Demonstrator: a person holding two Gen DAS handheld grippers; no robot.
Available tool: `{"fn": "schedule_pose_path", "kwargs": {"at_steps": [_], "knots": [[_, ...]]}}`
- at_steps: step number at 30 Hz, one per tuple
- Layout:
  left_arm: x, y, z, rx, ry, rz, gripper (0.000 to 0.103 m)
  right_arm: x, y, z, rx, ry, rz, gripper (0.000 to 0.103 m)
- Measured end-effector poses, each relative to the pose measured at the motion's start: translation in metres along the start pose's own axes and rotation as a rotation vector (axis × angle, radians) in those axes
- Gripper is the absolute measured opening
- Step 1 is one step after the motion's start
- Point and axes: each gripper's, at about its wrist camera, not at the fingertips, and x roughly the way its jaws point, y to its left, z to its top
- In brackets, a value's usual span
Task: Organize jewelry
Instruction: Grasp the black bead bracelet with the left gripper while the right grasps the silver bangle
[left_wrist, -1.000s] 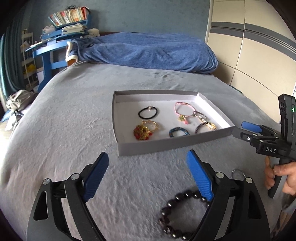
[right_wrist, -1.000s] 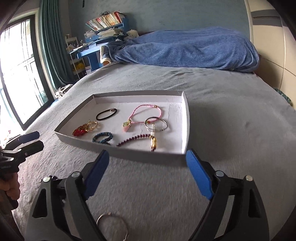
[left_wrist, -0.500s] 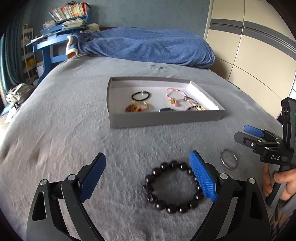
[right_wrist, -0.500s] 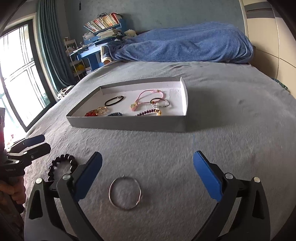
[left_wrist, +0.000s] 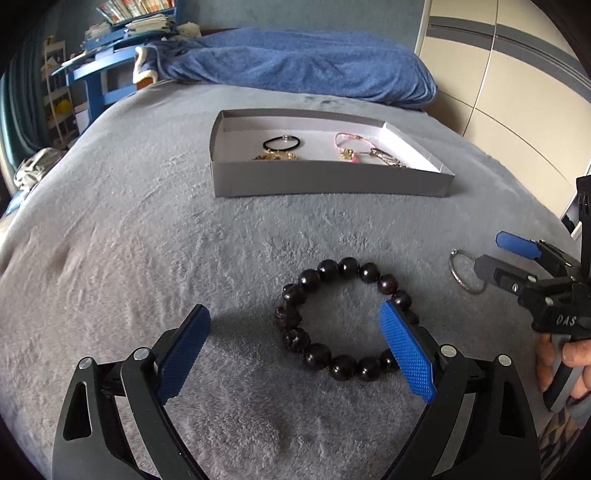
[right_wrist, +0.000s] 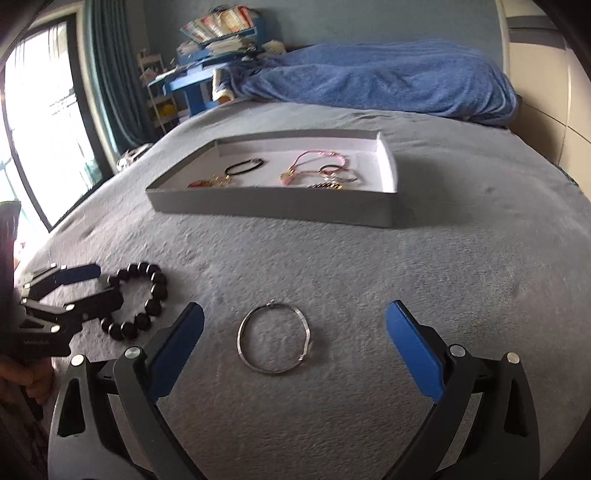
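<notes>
**Two pieces left on the blanket, one for each claw**

On the grey bed cover (left_wrist: 122, 229), short of the grey tray (left_wrist: 328, 182) at twelve o'clock, two pieces lie loose. The dark beaded bracelet (left_wrist: 345, 317) sits in front of the left gripper (left_wrist: 295, 350), whose jaws stand wide apart and grasp nothing; its right pad overlaps the bracelet's three o'clock edge while the left pad is well clear on bare fabric. The thin silver bangle (right_wrist: 275, 338) lies flat between the spread, empty jaws of the right gripper (right_wrist: 295, 345), nearer the left pad, touching neither.

The step in hand looks like a paired pickup. Judged from this, the left claw would do well to shift toward three o'clock so the pads straddle one arc of beads rather than the whole loop, then close gently; round beads may roll or squirm out. The bangle is thin and lies in soft pile, so the right pads probably need to press into the cover and pinch the rim at one side, not across its width.

The tray already holds a black hair tie (left_wrist: 282, 144) and a pink cord bracelet (left_wrist: 349, 146), among others; free floor shows toward its right end.
</notes>
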Motion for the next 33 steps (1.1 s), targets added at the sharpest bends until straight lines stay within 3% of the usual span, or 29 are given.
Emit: {"fn": "schedule_pose_path", "kwargs": {"at_steps": [6, 19, 25, 28, 33], "knots": [[0.007, 0.000, 0.000, -0.002, 0.041, 0.015, 0.092, 0.014, 0.003, -0.004, 0.000, 0.085, 0.006, 0.097], [0.018, -0.007, -0.002, 0.048, 0.098, 0.074, 0.094, 0.026, 0.008, -0.007, -0.043, 0.144, -0.070, 0.095], [0.019, -0.009, -0.001, 0.052, 0.099, 0.076, 0.093, 0.025, 0.011, -0.008, -0.065, 0.141, -0.048, 0.079], [0.018, -0.011, -0.001, 0.060, 0.090, 0.075, 0.088, 0.024, 0.016, -0.008, -0.084, 0.136, -0.041, 0.071], [0.015, -0.024, -0.004, 0.130, 0.072, 0.081, 0.066, 0.024, 0.016, -0.008, -0.084, 0.134, -0.035, 0.069]]}}
